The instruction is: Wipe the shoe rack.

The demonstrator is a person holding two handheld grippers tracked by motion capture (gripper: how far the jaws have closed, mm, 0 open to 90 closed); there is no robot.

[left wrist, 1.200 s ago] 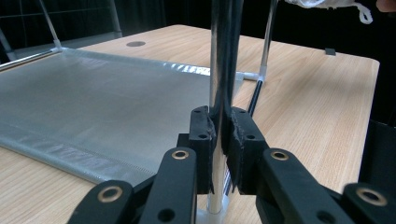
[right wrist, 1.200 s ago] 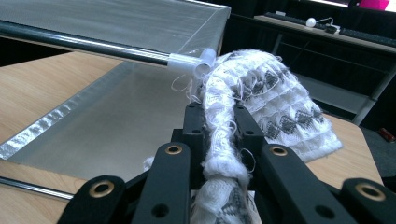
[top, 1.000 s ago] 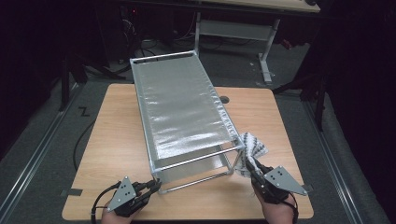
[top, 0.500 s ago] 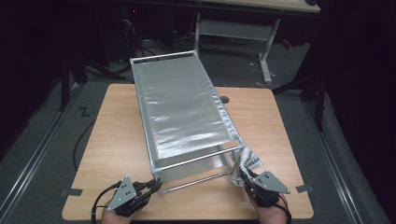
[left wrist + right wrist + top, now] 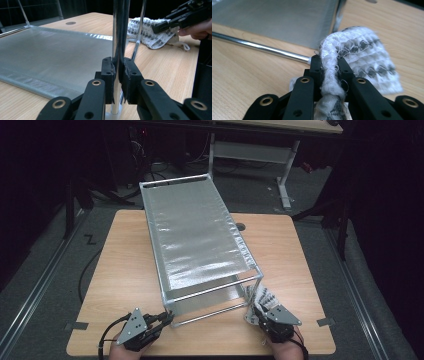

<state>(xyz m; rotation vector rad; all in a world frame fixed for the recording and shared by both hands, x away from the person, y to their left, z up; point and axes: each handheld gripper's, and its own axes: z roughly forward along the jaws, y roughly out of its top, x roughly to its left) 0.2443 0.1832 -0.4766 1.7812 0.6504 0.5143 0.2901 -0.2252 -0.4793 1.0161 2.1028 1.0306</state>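
Left hand: enters from the bottom edge of the high view, low over the near left corner of the counter (image 5: pixel 125 250), its tool pointing toward the rack.
Left tool (image 5: pixel 117 75): jaws pressed together on the upright chrome post (image 5: pixel 117 37) at the rack's near left corner, just above the post's foot.
Right hand: enters from the bottom edge at the near right, low over the wood, tool pointing forward beside the rack's near right corner.
Right tool (image 5: pixel 329 68): jaws clamped on a bunched fold of the cloth (image 5: pixel 362 57); the free end of the cloth drapes down onto the counter past the jaw tips.
Rack (image 5: pixel 195 235): one chrome frame with silvery mesh shelves, standing slantwise on the middle of the counter, long side running away from the person.
Cloth: one, white with a dark check pattern, just beside the rack's near right leg.
Count: two tools, one rack, one cloth, one counter.
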